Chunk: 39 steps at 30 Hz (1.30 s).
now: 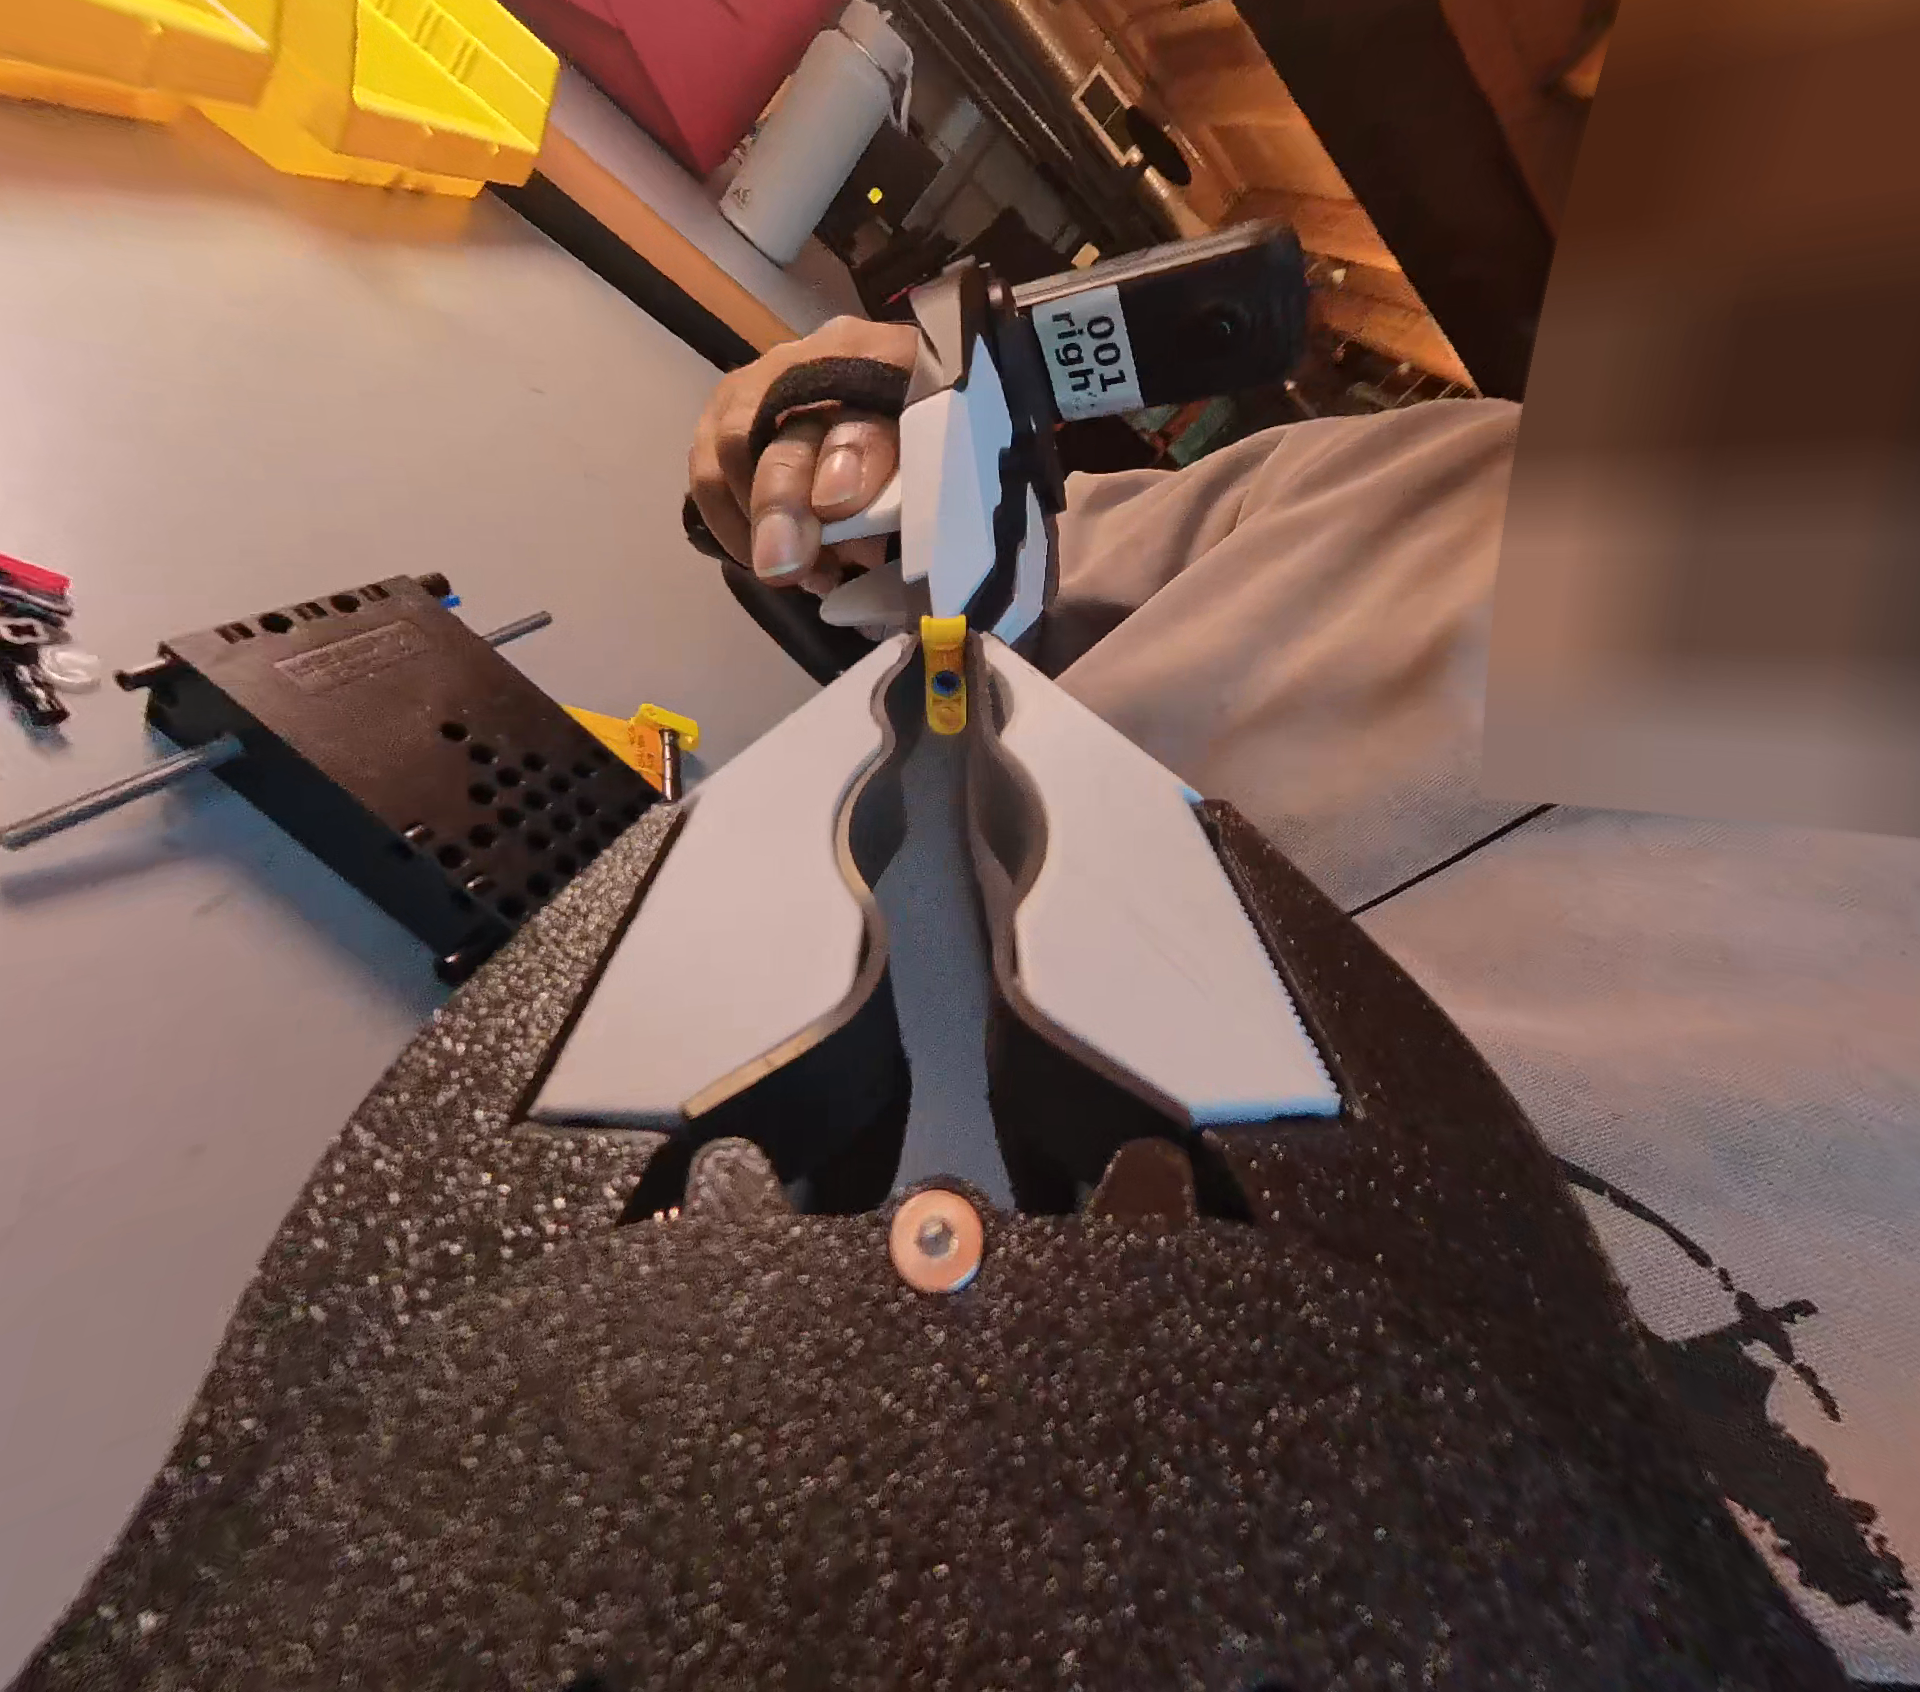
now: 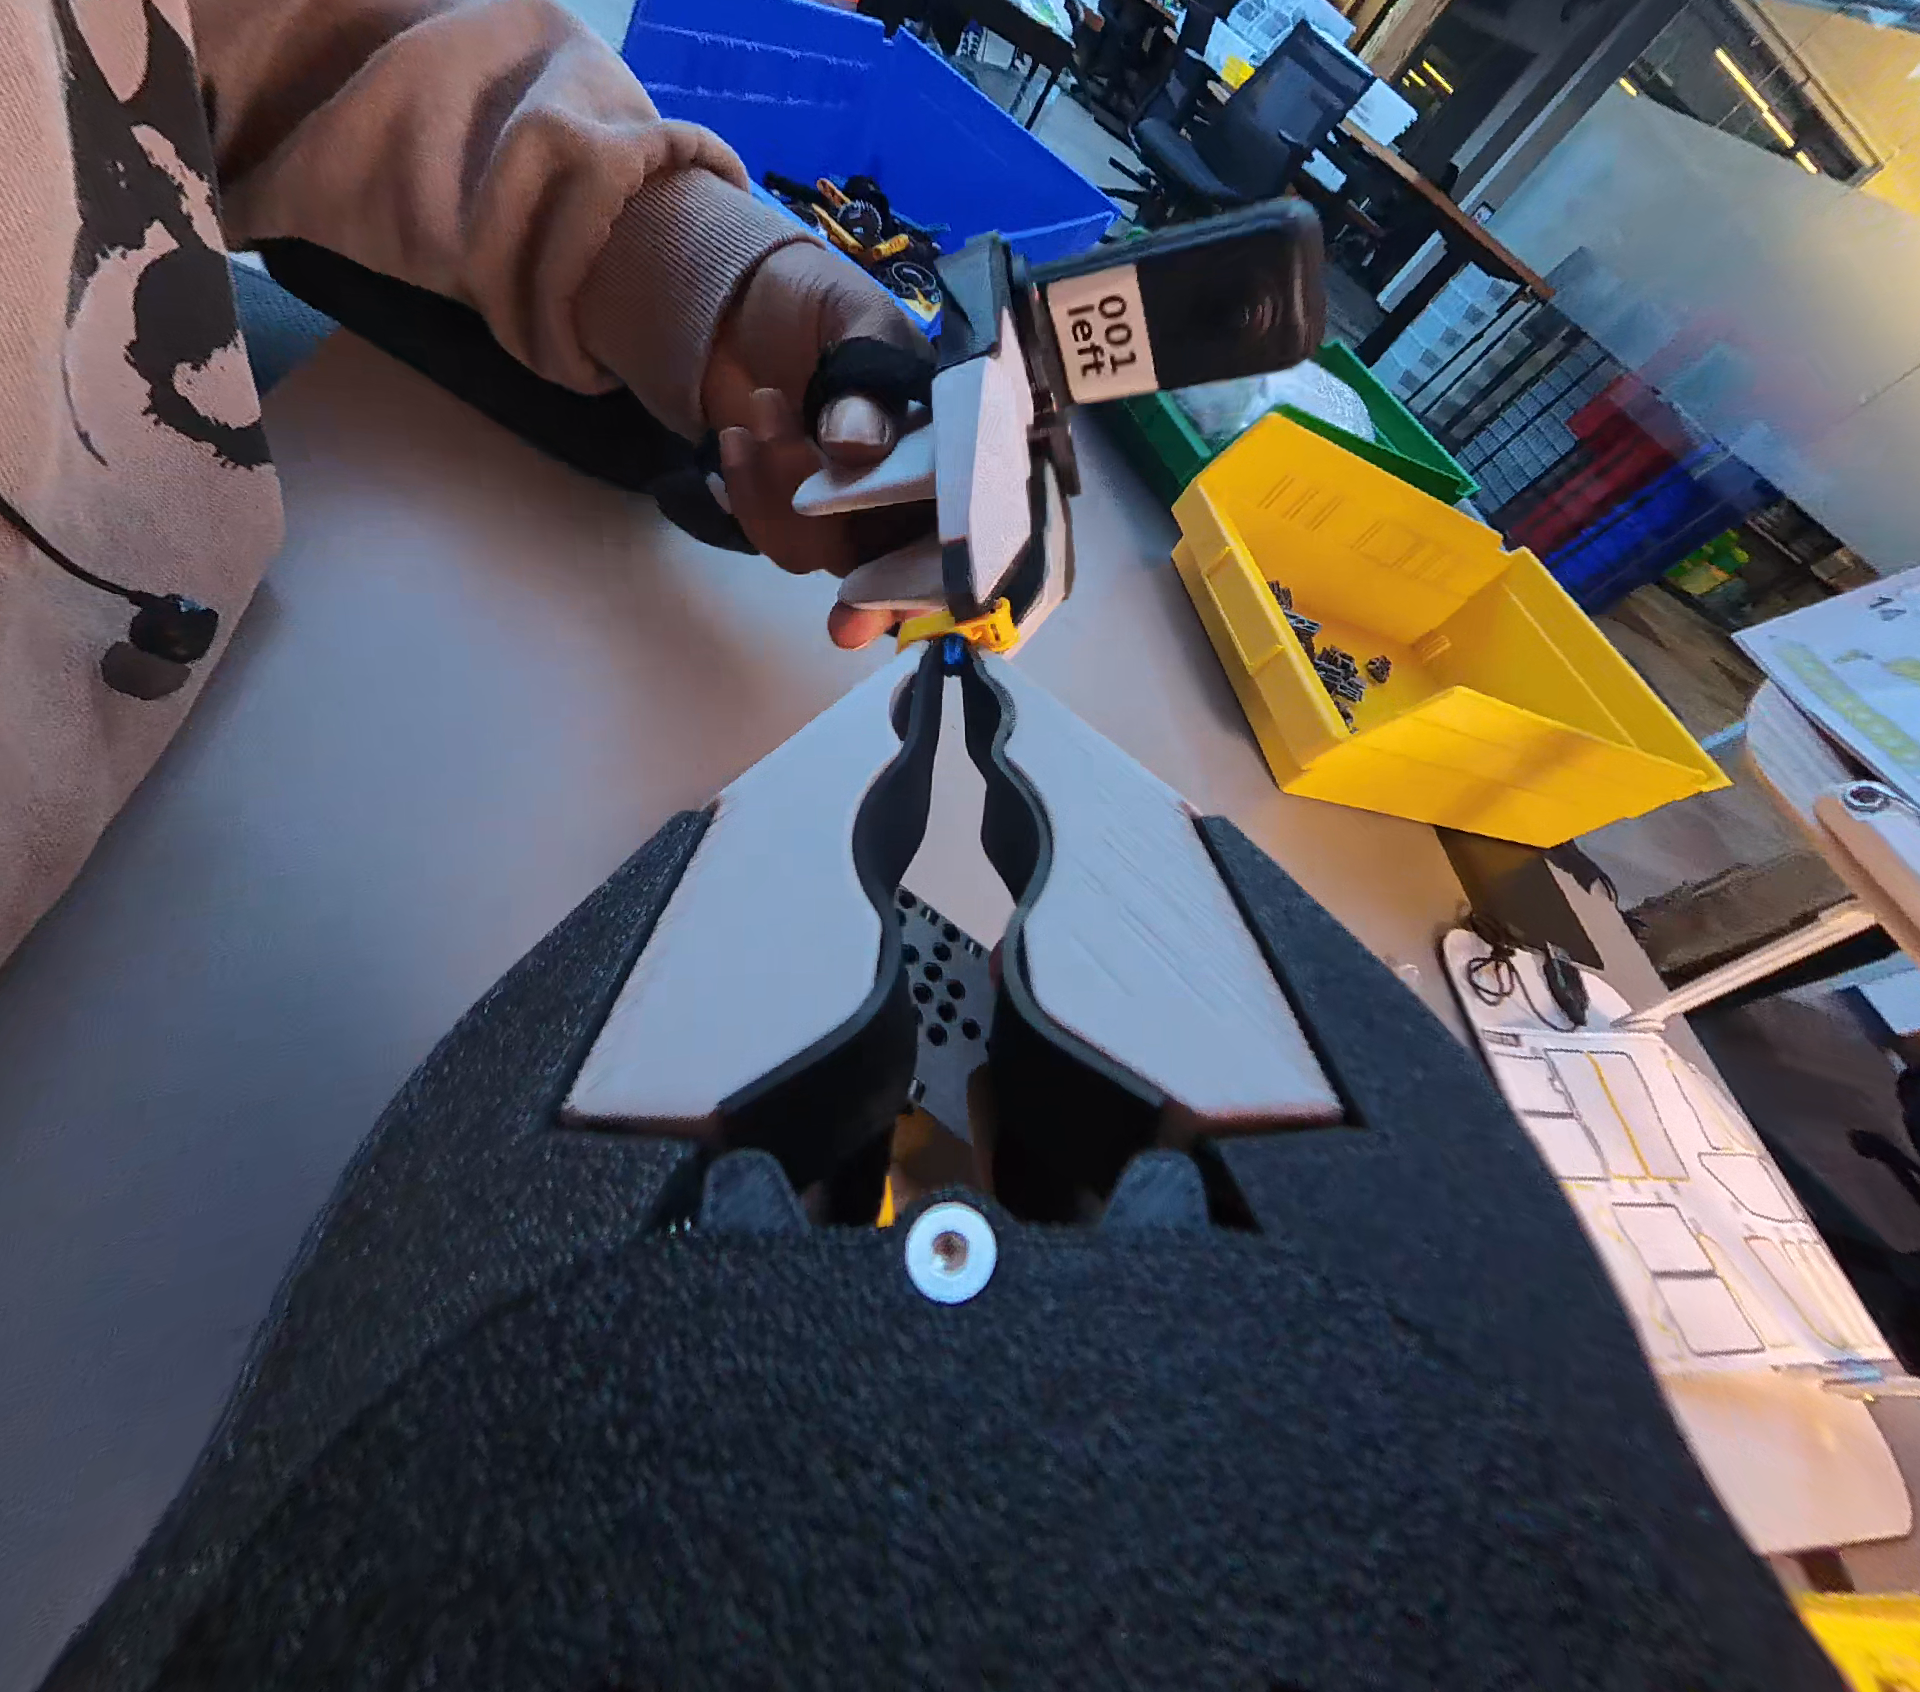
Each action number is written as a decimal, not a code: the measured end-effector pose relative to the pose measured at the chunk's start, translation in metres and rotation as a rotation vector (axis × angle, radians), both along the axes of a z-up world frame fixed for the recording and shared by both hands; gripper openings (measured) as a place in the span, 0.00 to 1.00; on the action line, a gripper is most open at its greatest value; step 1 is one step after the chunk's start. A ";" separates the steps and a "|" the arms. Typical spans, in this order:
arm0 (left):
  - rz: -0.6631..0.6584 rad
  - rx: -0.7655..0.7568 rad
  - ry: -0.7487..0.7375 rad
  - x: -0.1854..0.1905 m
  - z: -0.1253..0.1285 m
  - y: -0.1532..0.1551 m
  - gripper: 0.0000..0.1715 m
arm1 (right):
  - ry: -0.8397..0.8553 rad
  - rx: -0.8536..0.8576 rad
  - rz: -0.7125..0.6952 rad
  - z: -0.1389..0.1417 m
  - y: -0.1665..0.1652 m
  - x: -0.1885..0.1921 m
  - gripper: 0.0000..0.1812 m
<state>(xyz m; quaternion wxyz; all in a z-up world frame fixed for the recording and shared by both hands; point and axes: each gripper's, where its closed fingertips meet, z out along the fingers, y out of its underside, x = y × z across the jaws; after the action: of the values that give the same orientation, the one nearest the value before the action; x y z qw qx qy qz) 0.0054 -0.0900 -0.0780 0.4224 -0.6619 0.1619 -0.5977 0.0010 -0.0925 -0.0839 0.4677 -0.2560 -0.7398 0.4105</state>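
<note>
- The left gripper (image 1: 943, 676) had two flat, pale grey fingers with wavy black edges, set in a rough, bumpy black body.
- Its fingertips were pinched shut on a small yellow plastic piece (image 1: 943, 678), smooth and thin, with a round hole that showed blue inside.
- That yellow piece was held up in the air above the grey table (image 1: 312, 354), right between the two grippers.
- The right gripper (image 1: 961, 614) came down from above, and its tips touched the top end of the yellow piece.
- In the right wrist view, the right gripper (image 2: 948, 655) had its tips almost closed on a tiny blue bit (image 2: 952, 655) stuck in the yellow piece (image 2: 961, 629); the gap lower down its fingers was wider.
- The left gripper (image 2: 982, 603) held that same piece crosswise there.
- A hand (image 1: 790, 468) with a black loop round one finger squeezed the right gripper's handle.
- A flat black block (image 1: 416, 749) full of round holes lay on the table to the left, with thin metal rods poking out of its sides.
- A shiny yellow bin (image 2: 1434, 666) with small dark bits in it sat on the table, and a blue bin (image 2: 831, 94) stood farther back.
- A smooth white bottle (image 1: 810, 136) stood near the far edge.
</note>
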 end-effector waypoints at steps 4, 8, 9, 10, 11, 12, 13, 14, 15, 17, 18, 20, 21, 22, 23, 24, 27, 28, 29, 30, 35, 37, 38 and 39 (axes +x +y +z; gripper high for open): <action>0.016 0.052 0.038 0.001 0.003 0.000 0.04 | -0.033 -0.114 0.024 0.005 0.001 0.002 0.00; 0.224 0.115 0.131 -0.069 0.005 0.001 0.04 | -0.008 -0.235 0.023 0.020 0.015 0.024 0.00; 0.189 0.150 0.172 -0.060 0.006 -0.005 0.04 | 0.000 -0.246 -0.005 0.016 0.020 0.024 0.00; 0.192 0.164 0.173 -0.055 0.007 -0.003 0.04 | 0.002 -0.298 -0.014 0.014 0.024 0.021 0.00; 0.205 0.162 0.157 -0.053 0.007 0.001 0.04 | -0.008 -0.318 -0.025 0.011 0.028 0.018 0.01; 0.198 0.164 0.149 -0.050 0.008 0.003 0.04 | 0.011 -0.317 -0.044 0.014 0.035 0.015 0.01; 0.184 0.177 0.153 -0.047 0.010 0.001 0.04 | 0.030 -0.323 -0.061 0.020 0.043 0.016 0.01; 0.197 0.188 0.171 -0.047 0.011 0.001 0.04 | 0.052 -0.329 -0.109 0.026 0.059 0.016 0.01; 0.220 0.190 0.172 -0.050 0.011 0.003 0.04 | 0.088 -0.324 -0.200 0.033 0.084 0.018 0.01; 0.259 0.183 0.126 -0.057 0.013 0.006 0.04 | 0.181 -0.300 -0.431 0.048 0.150 0.032 0.01; 0.270 0.181 0.125 -0.058 0.012 0.008 0.04 | 0.221 -0.282 -0.560 0.055 0.187 0.044 0.02; 0.281 0.186 0.163 -0.057 0.006 0.009 0.04 | 0.316 -0.281 -0.759 0.073 0.249 0.077 0.02; 0.285 0.189 0.182 -0.056 0.003 0.010 0.04 | 0.346 -0.280 -0.831 0.079 0.273 0.093 0.02; 0.291 0.192 0.189 -0.055 0.002 0.010 0.04 | 0.378 -0.266 -0.905 0.084 0.295 0.109 0.02; 0.296 0.191 0.188 -0.055 0.002 0.011 0.04 | 0.404 -0.236 -0.972 0.088 0.314 0.124 0.02; 0.305 0.184 0.186 -0.056 0.000 0.012 0.04 | 0.410 -0.189 -1.050 0.088 0.333 0.138 0.02; 0.341 0.154 0.178 -0.063 -0.004 0.018 0.04 | 0.344 -0.056 -1.309 0.072 0.396 0.180 0.02; 0.349 0.155 0.166 -0.064 -0.004 0.018 0.04 | 0.277 -0.039 -1.376 0.058 0.416 0.191 0.02; 0.353 0.156 0.151 -0.065 -0.003 0.019 0.04 | 0.200 -0.034 -1.446 0.041 0.435 0.202 0.04; 0.358 0.158 0.139 -0.066 -0.002 0.019 0.04 | 0.138 -0.046 -1.485 0.025 0.448 0.208 0.15; 0.356 0.156 0.085 -0.066 0.001 0.019 0.04 | 0.106 -0.072 -1.322 0.019 0.421 0.170 0.54; 0.331 0.166 0.037 -0.063 0.006 0.018 0.04 | 0.084 0.012 -1.130 0.029 0.372 0.126 0.53; 0.309 0.176 -0.001 -0.061 0.011 0.017 0.04 | 0.068 0.036 -1.000 0.031 0.338 0.100 0.50; 0.280 0.187 -0.053 -0.059 0.017 0.014 0.04 | 0.049 0.055 -0.864 0.031 0.299 0.075 0.47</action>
<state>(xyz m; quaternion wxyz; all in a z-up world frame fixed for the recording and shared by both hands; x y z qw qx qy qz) -0.0536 -0.0764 -0.0615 0.5655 -0.6198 0.1118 -0.5325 0.0758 0.2070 -0.0525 0.6205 -0.5198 -0.5641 0.1632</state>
